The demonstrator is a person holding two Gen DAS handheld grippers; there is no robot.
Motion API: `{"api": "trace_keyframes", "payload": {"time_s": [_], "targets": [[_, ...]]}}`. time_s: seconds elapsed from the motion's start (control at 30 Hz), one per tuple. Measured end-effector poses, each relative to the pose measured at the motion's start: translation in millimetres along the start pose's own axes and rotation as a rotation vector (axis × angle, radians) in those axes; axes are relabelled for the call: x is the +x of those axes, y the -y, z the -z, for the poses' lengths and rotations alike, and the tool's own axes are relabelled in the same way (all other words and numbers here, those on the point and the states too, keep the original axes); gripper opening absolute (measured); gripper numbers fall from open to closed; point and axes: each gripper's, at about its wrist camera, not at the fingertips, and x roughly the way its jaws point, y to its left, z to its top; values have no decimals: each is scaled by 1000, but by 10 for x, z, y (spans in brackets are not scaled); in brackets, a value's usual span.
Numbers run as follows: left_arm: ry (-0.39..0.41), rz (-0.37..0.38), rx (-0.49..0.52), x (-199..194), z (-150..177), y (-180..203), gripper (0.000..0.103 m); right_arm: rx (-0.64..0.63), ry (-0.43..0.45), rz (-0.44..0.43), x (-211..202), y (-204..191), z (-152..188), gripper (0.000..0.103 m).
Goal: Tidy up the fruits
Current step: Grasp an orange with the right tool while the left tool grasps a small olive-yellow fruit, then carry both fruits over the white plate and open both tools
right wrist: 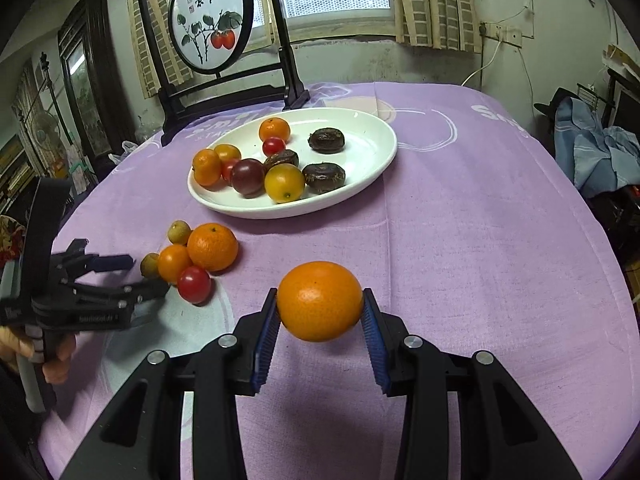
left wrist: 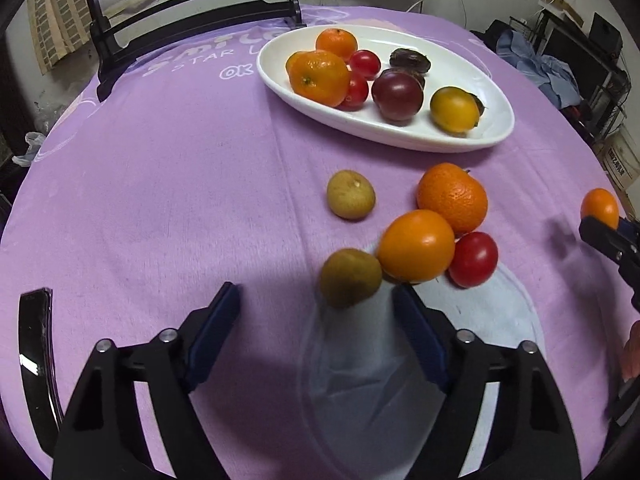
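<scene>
A white oval plate point(right wrist: 360, 184) holds several fruits: oranges, red tomatoes, a dark purple tomato, a yellow one and dark brown fruits. It also shows in the left wrist view point(left wrist: 460, 76). My right gripper point(right wrist: 320, 312) is shut on an orange fruit point(right wrist: 320, 300), held above the cloth. My left gripper point(left wrist: 316, 304) is open, just short of a brownish-green fruit point(left wrist: 350, 278). Beside that lie a smooth orange fruit point(left wrist: 416, 246), a mandarin point(left wrist: 452, 198), a red tomato point(left wrist: 474, 260) and a second brownish-green fruit point(left wrist: 351, 195).
A purple cloth point(right wrist: 480, 240) covers the round table. A dark wooden stand with a round painted screen point(right wrist: 210, 20) stands at the far edge behind the plate. Clothes and boxes lie off the table to the right.
</scene>
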Motion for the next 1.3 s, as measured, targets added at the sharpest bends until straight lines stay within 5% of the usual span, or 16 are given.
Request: {"api": "trace_keyframes", "payload": {"time_s": [0.23, 0.37, 0.93, 1.3], "targets": [[0, 14, -31, 31, -153, -101, 54, -7, -7, -9, 11, -18, 5, 41], [19, 28, -8, 3, -131, -27, 27, -11, -11, -15, 18, -28, 6, 41], [49, 64, -74, -343, 79, -130, 26, -34, 25, -47, -35, -95, 3, 41], [136, 132, -50, -680, -414, -38, 26, 13, 31, -95, -174, -124, -204, 41]]}}
